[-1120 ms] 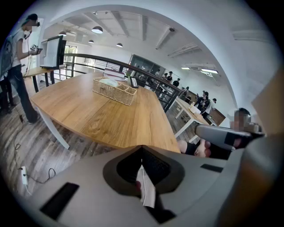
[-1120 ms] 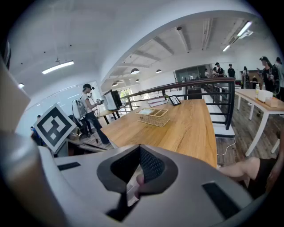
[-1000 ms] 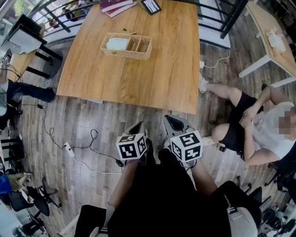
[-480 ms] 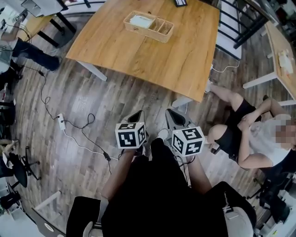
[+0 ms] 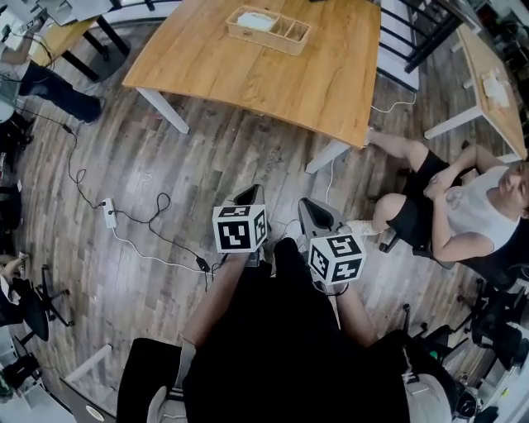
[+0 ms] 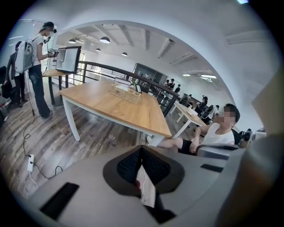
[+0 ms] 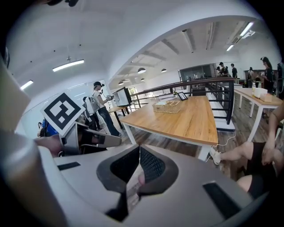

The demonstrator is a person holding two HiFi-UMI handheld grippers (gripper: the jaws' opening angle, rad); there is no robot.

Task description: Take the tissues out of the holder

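Note:
A wicker holder (image 5: 269, 29) stands at the far side of the wooden table (image 5: 273, 74), with white tissues (image 5: 254, 21) in its left compartment. Both grippers are held side by side over the wooden floor, well short of the table. My left gripper (image 5: 248, 195) is shut with nothing between its jaws. My right gripper (image 5: 307, 208) is also shut and empty. From the left gripper (image 6: 142, 147), the holder (image 6: 124, 93) shows far off on the tabletop. It is just as distant from the right gripper (image 7: 139, 146), where the holder (image 7: 167, 106) sits mid-table.
A person (image 5: 463, 206) sits on the floor to the right of the table, legs stretched toward its leg. A power strip (image 5: 109, 213) and cables lie on the floor at left. Another table (image 5: 492, 83) stands at right. A person (image 6: 37, 66) stands at a desk far left.
The table and holder have slid toward the top of the head view and turned. Both grippers stay shut and side by side.

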